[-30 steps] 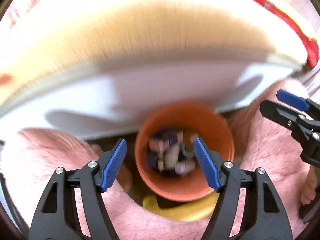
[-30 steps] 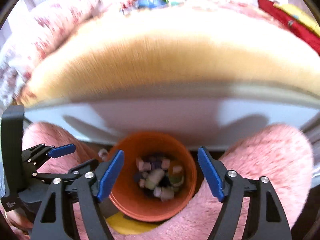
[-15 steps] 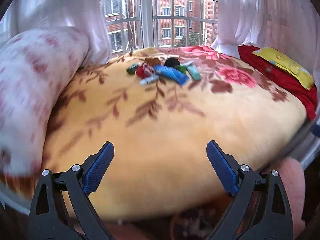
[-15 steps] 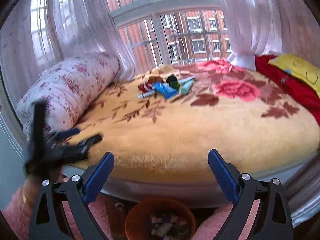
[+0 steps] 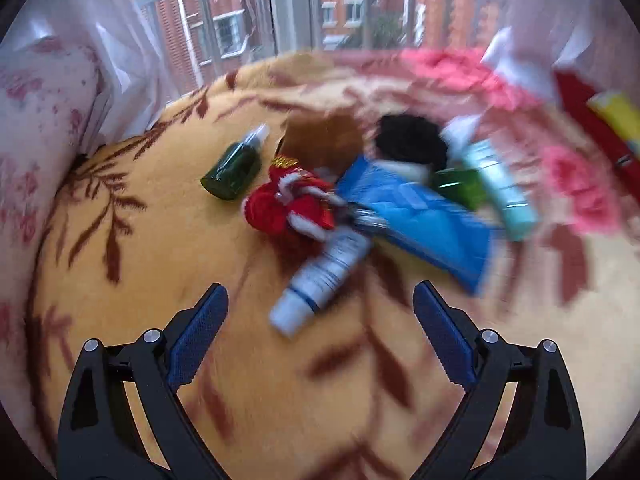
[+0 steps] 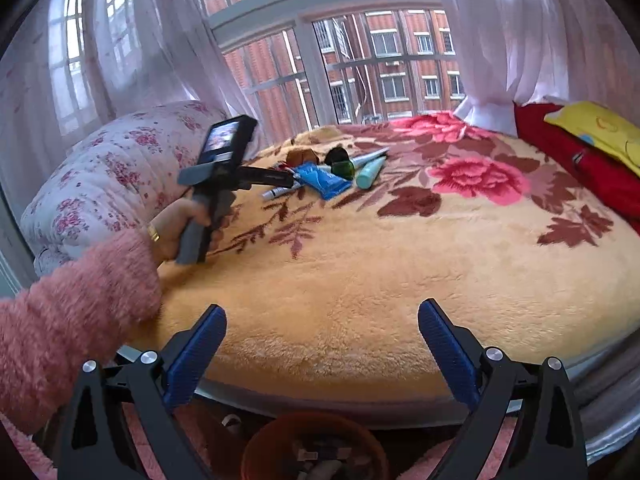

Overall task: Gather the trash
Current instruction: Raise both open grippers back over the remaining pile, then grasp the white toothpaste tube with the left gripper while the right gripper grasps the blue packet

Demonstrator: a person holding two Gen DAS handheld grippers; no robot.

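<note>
My left tongs (image 5: 320,344) were spread wide, nothing between them, hovering over the yellow plush floral blanket (image 5: 168,240) on the bed. The trash pile lay straight ahead at 12 o'clock. Nearest piece was a white squeeze tube with blue print (image 5: 320,280): cap end toward me, long axis running from about 7 to 1 o'clock, so slightly skewed to my opening. I judged a small wrist turn would be needed to close across its width.

Behind it sat a crumpled red-and-white wrapper (image 5: 288,204), with a dark green bottle with clear cap (image 5: 236,168) at 11 o'clock. A flat blue foil pouch (image 5: 420,220) lay at 1 o'clock, and a pale teal tube (image 5: 504,184) beyond that. The view was motion-blurred, so labels were unreadable.

My right tongs (image 6: 322,356) were also released and empty, back at the bed edge, well apart from the pile. The orange plastic bin (image 6: 316,440) holding scraps sat right below them at 6 o'clock. The left was clearly the nearer arm.
</note>
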